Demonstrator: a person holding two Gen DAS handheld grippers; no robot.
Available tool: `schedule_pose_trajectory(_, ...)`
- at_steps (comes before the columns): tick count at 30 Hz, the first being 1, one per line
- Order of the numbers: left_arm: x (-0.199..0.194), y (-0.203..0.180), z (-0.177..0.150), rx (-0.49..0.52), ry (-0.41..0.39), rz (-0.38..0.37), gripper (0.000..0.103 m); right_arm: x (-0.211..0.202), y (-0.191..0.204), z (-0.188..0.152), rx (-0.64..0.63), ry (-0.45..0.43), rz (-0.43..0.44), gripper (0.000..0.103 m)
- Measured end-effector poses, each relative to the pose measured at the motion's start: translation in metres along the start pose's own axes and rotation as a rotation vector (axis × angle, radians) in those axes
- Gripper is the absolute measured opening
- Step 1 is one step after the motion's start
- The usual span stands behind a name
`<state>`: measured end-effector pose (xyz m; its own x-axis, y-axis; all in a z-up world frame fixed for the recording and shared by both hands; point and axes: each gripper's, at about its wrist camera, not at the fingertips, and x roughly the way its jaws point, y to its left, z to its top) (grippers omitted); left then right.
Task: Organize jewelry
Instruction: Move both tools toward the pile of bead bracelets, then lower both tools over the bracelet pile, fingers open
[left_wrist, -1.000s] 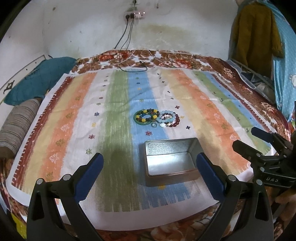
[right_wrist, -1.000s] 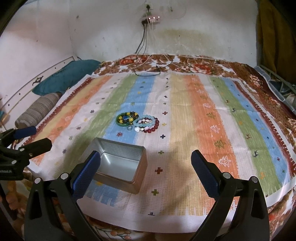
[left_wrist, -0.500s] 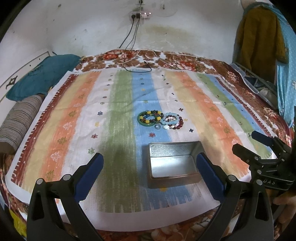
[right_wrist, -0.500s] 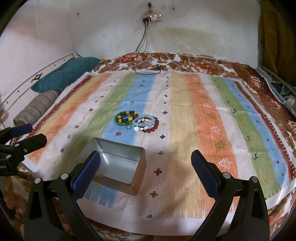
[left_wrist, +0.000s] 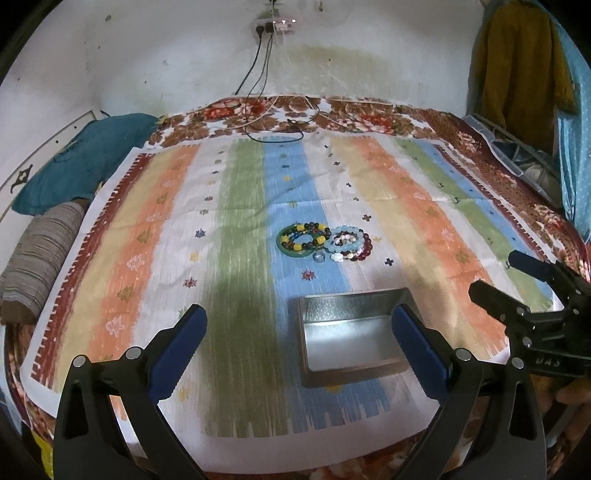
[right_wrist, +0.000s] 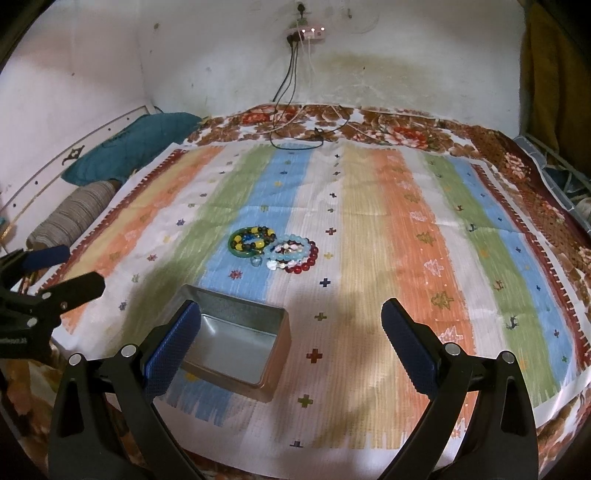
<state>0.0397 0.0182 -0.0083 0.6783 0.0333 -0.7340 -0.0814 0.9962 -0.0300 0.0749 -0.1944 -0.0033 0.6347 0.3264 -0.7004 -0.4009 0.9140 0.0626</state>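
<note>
A striped cloth (left_wrist: 406, 206) covers the bed, and an open metal tin (left_wrist: 351, 332) stands on it near the front edge, nothing visible inside. Beyond the tin, toward the wall, lies a small cluster of bracelets (left_wrist: 323, 242): a green bangle (left_wrist: 291, 249) with a yellow-and-dark beaded bracelet (left_wrist: 306, 232) lying on it, and just to its right a pale blue beaded bracelet (left_wrist: 349, 240) touching a dark red one (left_wrist: 364, 251). A small clear bead or charm (left_wrist: 318, 256) sits at the cluster's near edge, between the bangle and the tin.

The left hand-held gripper (left_wrist: 295, 343) hangs in front of the tin with its blue pads spread wide and nothing between them; its right pad overlaps the tin's right end in the left wrist view. The bracelets lie well ahead of it, past the tin.

The right hand-held gripper (right_wrist: 291, 343) is also spread wide and empty, to the right of the tin, its left pad overlapping the tin's left part in the right wrist view. From there the tin (right_wrist: 236, 343) is low and left, and the bracelets (right_wrist: 275, 249) lie farther ahead, slightly left.

To the left of the tin, at the cloth's far edge, rest a teal pillow (left_wrist: 85, 162) and a striped bolster (left_wrist: 40, 254).
</note>
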Motion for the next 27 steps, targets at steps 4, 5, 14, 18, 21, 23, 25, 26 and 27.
schedule_pose_trajectory(4,0.006,0.003,0.008,-0.004,0.014,-0.007,0.097,0.009,-0.001,0.010,0.001,0.026,0.005,0.099)
schedule_pose_trajectory(5,0.008,0.002,0.009,0.002,0.016,-0.001,0.097,0.012,0.000,0.014,0.001,0.028,0.002,0.099)
schedule_pose_trajectory(14,0.026,0.005,0.035,0.007,0.029,0.013,0.097,0.030,-0.001,0.034,-0.014,0.053,-0.010,0.099)
schedule_pose_trajectory(18,0.035,0.007,0.044,0.008,0.038,0.024,0.097,0.039,0.000,0.042,-0.025,0.060,-0.021,0.099)
schedule_pose_trajectory(21,0.041,0.008,0.050,0.005,0.046,0.031,0.097,0.045,-0.001,0.048,-0.025,0.063,-0.026,0.099)
schedule_pose_trajectory(23,0.046,0.010,0.054,0.004,0.052,0.037,0.097,0.049,-0.002,0.051,-0.021,0.066,-0.029,0.099)
schedule_pose_trajectory(25,0.050,0.011,0.057,0.003,0.059,0.040,0.097,0.053,-0.003,0.053,-0.020,0.070,-0.029,0.099)
schedule_pose_trajectory(26,0.053,0.012,0.059,0.000,0.063,0.039,0.097,0.055,-0.002,0.055,-0.021,0.073,-0.029,0.099)
schedule_pose_trajectory(27,0.054,0.013,0.060,-0.002,0.065,0.038,0.097,0.056,-0.003,0.055,-0.023,0.075,-0.030,0.099)
